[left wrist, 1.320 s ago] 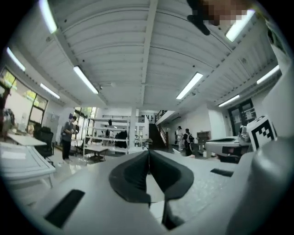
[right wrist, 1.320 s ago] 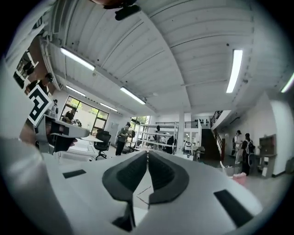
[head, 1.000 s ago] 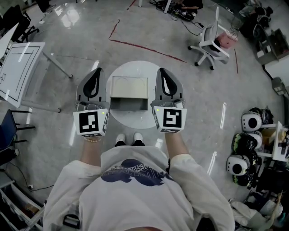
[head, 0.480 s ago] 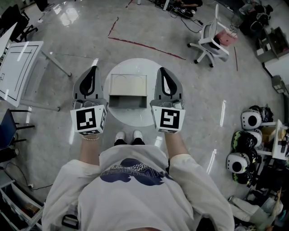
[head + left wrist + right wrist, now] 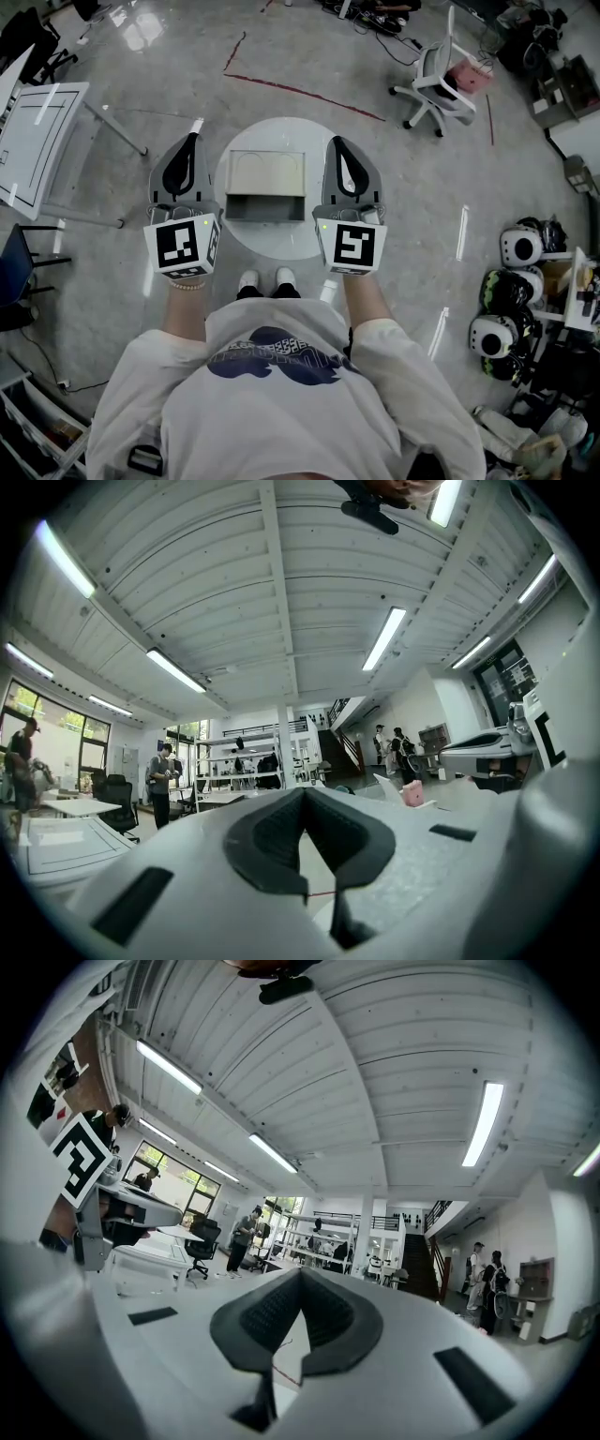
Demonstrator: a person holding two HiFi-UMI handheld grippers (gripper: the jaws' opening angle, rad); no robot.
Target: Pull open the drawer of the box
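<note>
Both tools are shut tight with nothing between the jaws. The left gripper [image 5: 193, 141] sits just left of the box [image 5: 269, 173] and the right gripper [image 5: 336, 142] just right of it. Both point level and away from me, and I cannot tell whether either touches it. The box stands in the middle of the round table [image 5: 277, 242]. Its drawer [image 5: 266, 208] shows as a darker band along the box's near edge, facing me. It looks to me already drawn out some way, though from this steep angle I may only be seeing its front face.

To pull well, I judge that one gripper has to come round to the near side of the box, open, and close on the drawer's front lip; I can make out no handle. Then I would draw straight toward me, level, in line with the drawer so it does not jam. I would keep the other gripper closed and press it on top of the box. The tabletop looks smooth, and the box may otherwise slide along with the drawer.
</note>
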